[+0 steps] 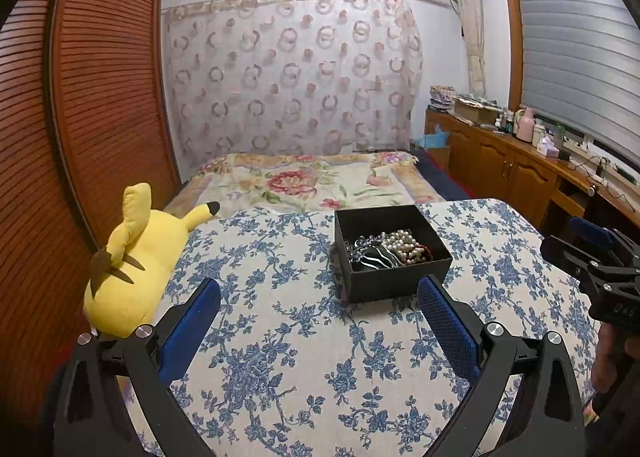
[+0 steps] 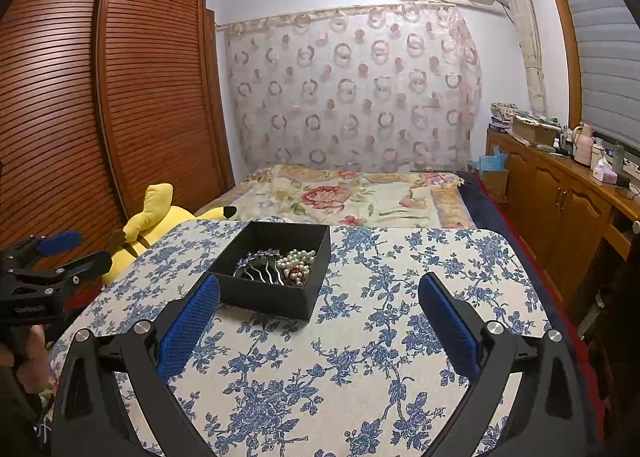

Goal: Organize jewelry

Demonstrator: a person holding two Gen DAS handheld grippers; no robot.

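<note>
A black open box (image 1: 394, 277) stands on the blue-flowered tabletop (image 1: 280, 337). Inside lie a pearl string (image 1: 404, 243), a black hair comb with silver stripes (image 1: 374, 259) and a purple flower piece. My left gripper (image 1: 320, 293) is open and empty, just in front of the box. The right wrist view shows the box (image 2: 276, 293) ahead to the left, with the pearls (image 2: 298, 263) and comb (image 2: 260, 271) in it. My right gripper (image 2: 320, 289) is open and empty, near the box's front right corner. It also shows at the right edge of the left wrist view (image 1: 592, 253).
A yellow plush toy (image 1: 136, 265) lies at the table's left edge. A bed with a floral cover (image 1: 312, 181) is behind the table. A wooden wardrobe (image 1: 60, 117) stands on the left, a wooden cabinet (image 1: 520, 161) with clutter on the right.
</note>
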